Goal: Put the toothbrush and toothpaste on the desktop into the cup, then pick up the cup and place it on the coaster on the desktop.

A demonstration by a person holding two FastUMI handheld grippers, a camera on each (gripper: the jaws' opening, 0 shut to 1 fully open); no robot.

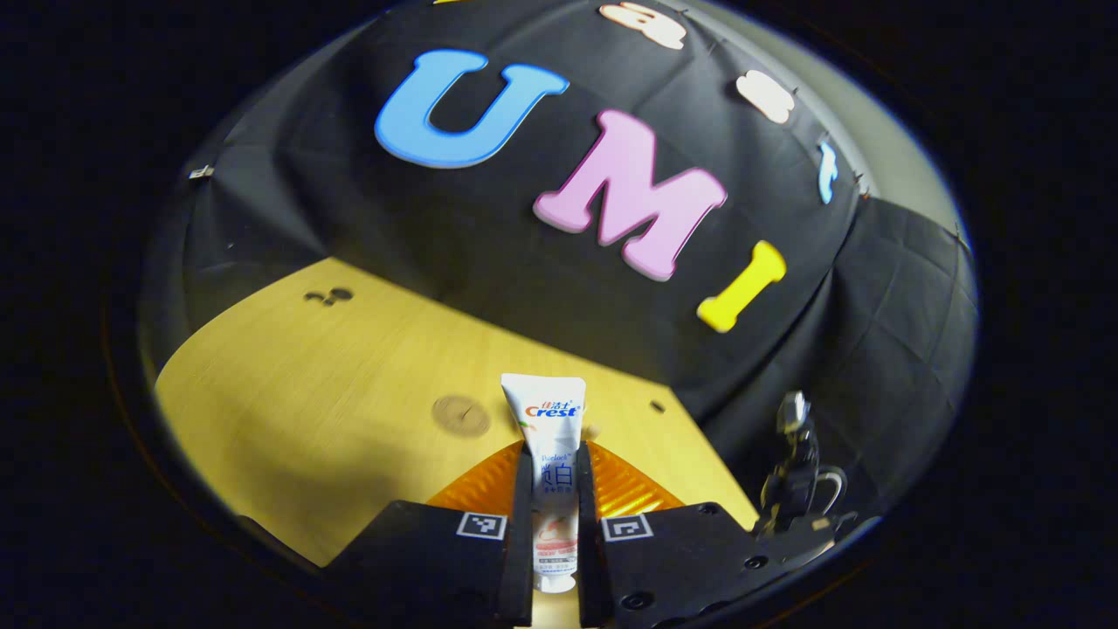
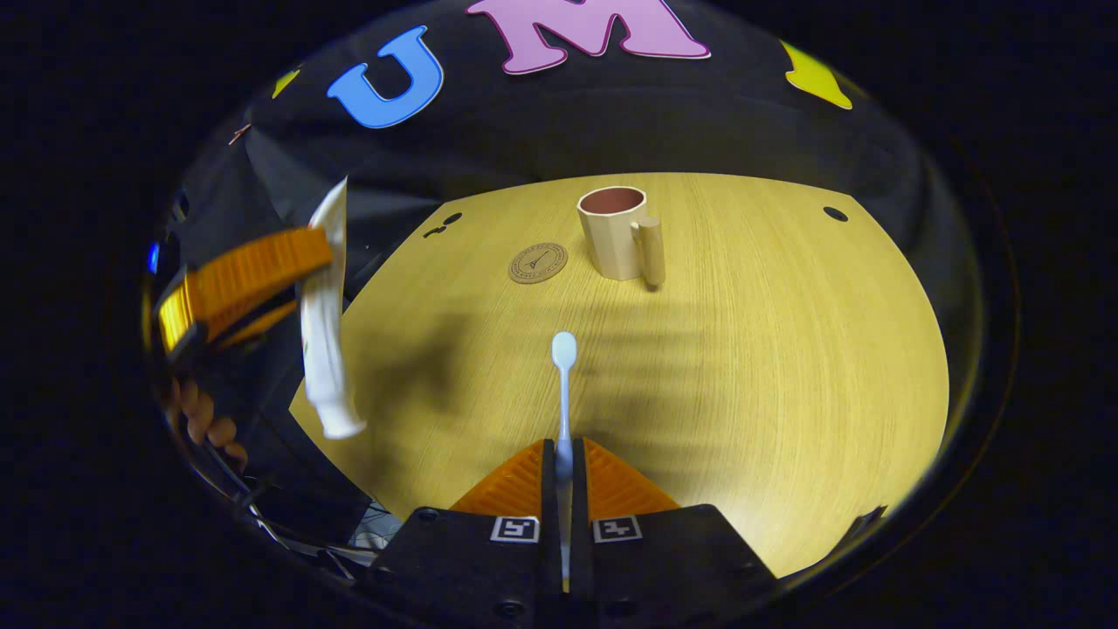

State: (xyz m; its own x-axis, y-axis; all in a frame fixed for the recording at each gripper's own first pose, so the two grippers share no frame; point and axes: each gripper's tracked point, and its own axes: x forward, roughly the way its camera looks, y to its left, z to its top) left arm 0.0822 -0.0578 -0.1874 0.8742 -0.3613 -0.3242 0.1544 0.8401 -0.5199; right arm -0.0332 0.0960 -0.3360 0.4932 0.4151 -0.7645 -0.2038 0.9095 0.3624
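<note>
My left gripper (image 1: 554, 476) is shut on a white toothpaste tube (image 1: 548, 428), held upright above the wooden desktop (image 1: 332, 411). In the right gripper view the same left gripper (image 2: 301, 266) hangs at the left with the toothpaste tube (image 2: 323, 341) in it, clear of the desk. My right gripper (image 2: 563, 459) is shut on the handle of a pale blue toothbrush (image 2: 563, 376), whose head points toward the far side. A beige cup (image 2: 618, 231) with a handle stands upright farther back. The round brown coaster (image 2: 538, 262) lies just left of the cup; the coaster (image 1: 460, 415) also lies beyond the tube.
The desktop (image 2: 742, 367) has small dark holes at its far corners. Black cloth walls close the booth behind and beside the desk. A metal stand (image 1: 790, 472) rises past the desk's right edge in the left gripper view. A person's fingers (image 2: 205, 419) hold the left gripper.
</note>
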